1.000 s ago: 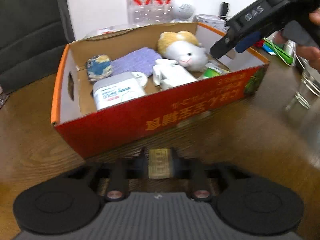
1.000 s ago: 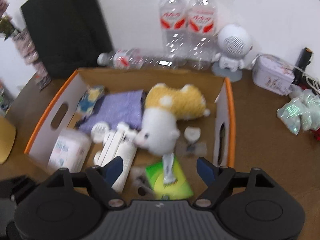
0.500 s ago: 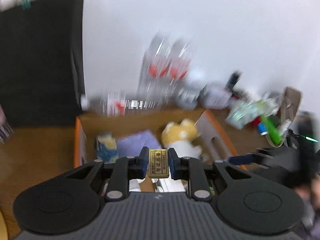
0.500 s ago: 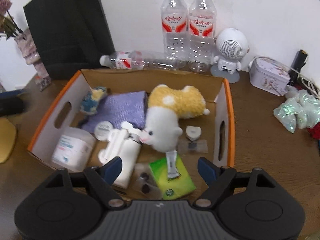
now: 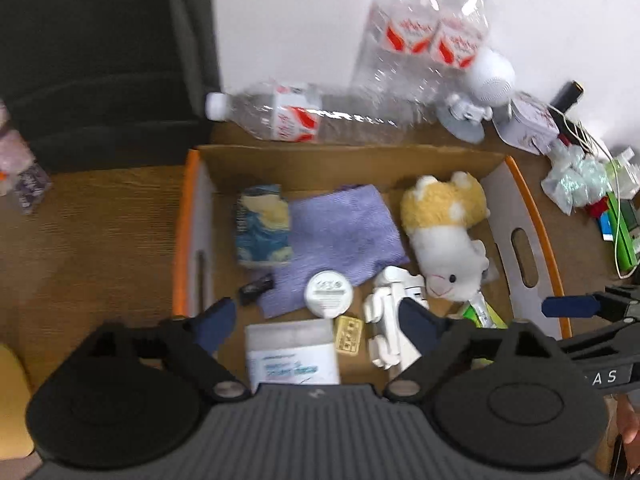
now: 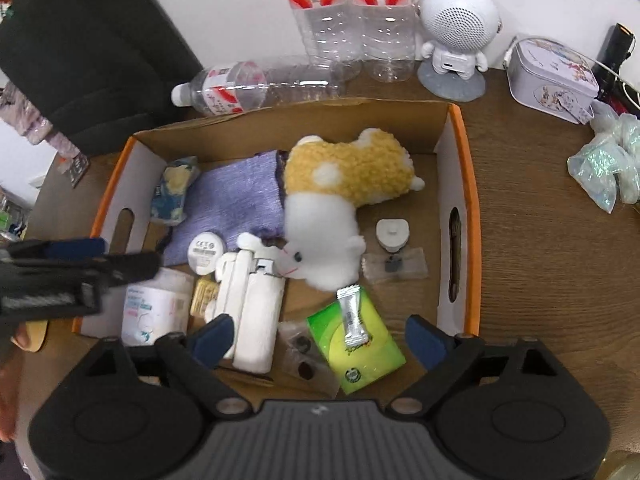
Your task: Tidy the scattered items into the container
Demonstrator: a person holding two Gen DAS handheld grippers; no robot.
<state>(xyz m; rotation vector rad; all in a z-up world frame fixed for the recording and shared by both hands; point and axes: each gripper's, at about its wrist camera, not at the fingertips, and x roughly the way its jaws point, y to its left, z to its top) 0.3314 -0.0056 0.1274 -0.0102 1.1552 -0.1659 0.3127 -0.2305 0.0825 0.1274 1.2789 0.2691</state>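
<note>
Blur: we find the left view's bottles (image 5: 424, 36) smeared.
Grippers: we see the left gripper (image 5: 316, 320) and right gripper (image 6: 318, 330) both spread wide, empty.
Box (image 6: 466, 184): we count 1 plush toy (image 6: 340, 200), 1 purple cloth (image 6: 236, 200).

Both tools hang with fingers spread wide and nothing between them: left tool (image 5: 316, 322), right tool (image 6: 318, 334).

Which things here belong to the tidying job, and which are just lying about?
Job: cardboard box; in it plush toy, purple cloth, gold card, green packet.
Lying about: water bottles, robot speaker, tin.
</note>
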